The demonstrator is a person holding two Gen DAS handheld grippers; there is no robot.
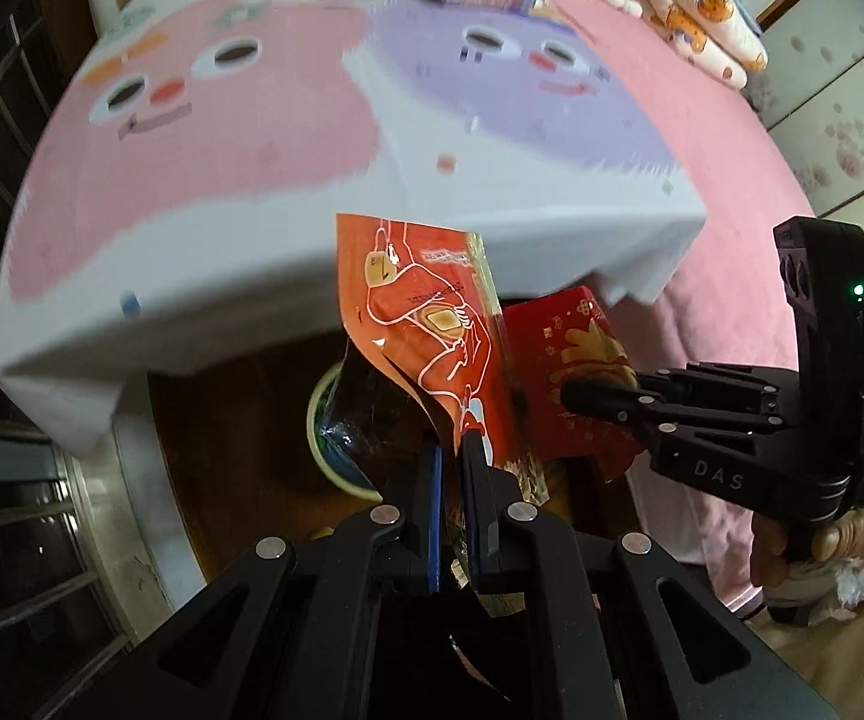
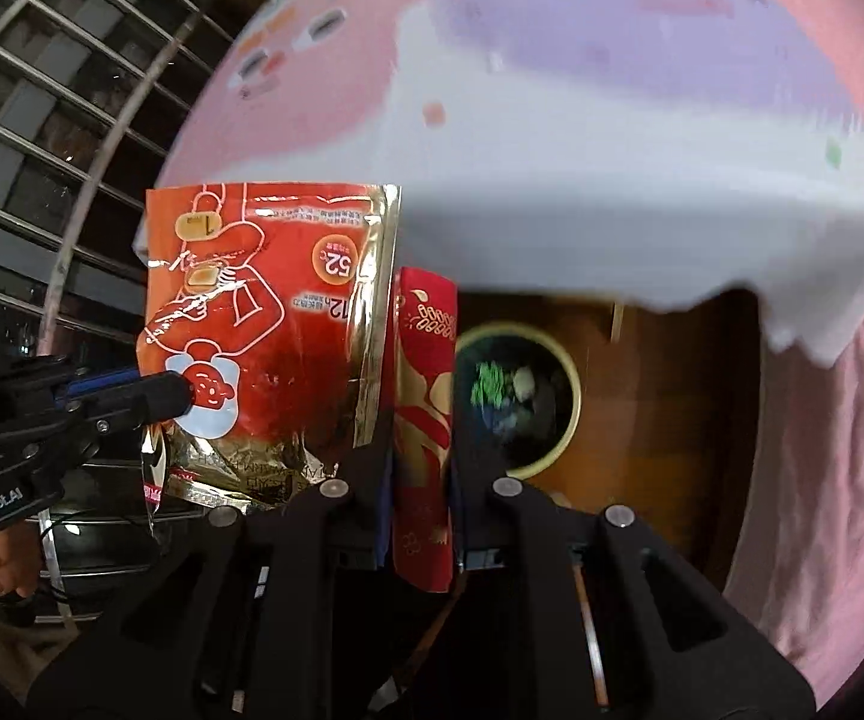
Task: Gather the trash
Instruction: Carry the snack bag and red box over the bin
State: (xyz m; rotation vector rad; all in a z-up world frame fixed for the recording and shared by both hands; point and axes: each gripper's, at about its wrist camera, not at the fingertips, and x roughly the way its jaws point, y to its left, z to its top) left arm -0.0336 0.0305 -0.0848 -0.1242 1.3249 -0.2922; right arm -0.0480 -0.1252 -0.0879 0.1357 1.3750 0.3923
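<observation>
Two wrappers hang in your grippers, one in each.

In the left wrist view, your left gripper is clamped tight on the lower edge of the orange pouch, which stands up from the jaws toward 12 o'clock. At 3 o'clock your right gripper reaches in sideways, pinching the red packet just beside the pouch; your hand wraps its grip at 4 o'clock. Below and behind the pouch, toward 9 o'clock of it, sits the bin, a pale-rimmed round tub with dark wrappers inside, on a brown wooden floor. The sheet, printed with pink and lilac cartoon faces, fills the upper half and is blurred.

In the right wrist view, your right gripper is nearly closed on the red packet, held edge-on and upright between the fingers. The orange pouch hangs at 10 o'clock, broad side to the camera, touching or almost touching the packet. Your left gripper bites its lower left corner from 9 o'clock. The bin lies just at 2 o'clock of the packet, with green and dark scraps in it, under the sheet's overhanging edge.
</observation>
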